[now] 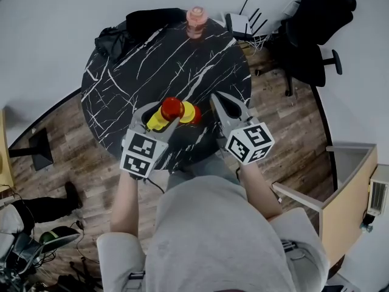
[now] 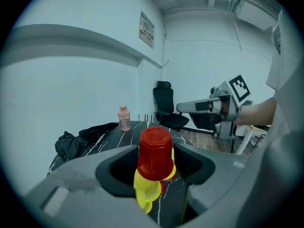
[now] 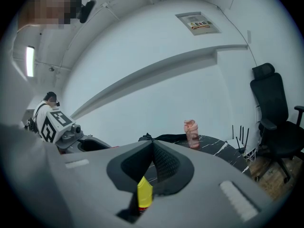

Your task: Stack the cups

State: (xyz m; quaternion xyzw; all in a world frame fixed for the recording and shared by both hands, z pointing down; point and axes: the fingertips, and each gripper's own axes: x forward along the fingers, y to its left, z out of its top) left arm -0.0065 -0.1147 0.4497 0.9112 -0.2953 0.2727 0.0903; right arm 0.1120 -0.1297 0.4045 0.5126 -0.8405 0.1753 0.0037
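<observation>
A red cup (image 1: 172, 107) (image 2: 155, 153) sits upside down on top of a yellow cup (image 1: 156, 121) (image 2: 145, 189) near the front edge of the black marble table (image 1: 134, 72). Another yellow cup (image 1: 188, 111) with a red one (image 1: 196, 116) stands just to their right. My left gripper (image 1: 159, 118) (image 2: 156, 152) is open, its jaws standing either side of the red cup with gaps showing. To the right of the cups my right gripper (image 1: 217, 100) (image 3: 153, 144) is shut and holds nothing. A yellow cup (image 3: 145, 192) shows below its jaws.
A pink bottle (image 1: 196, 18) (image 2: 124, 118) (image 3: 191, 132) stands at the table's far edge, with a black garment (image 1: 130, 29) (image 2: 80, 139) to its left. A black office chair (image 1: 310, 47) (image 2: 166, 108) stands on the wooden floor beyond the table at the right.
</observation>
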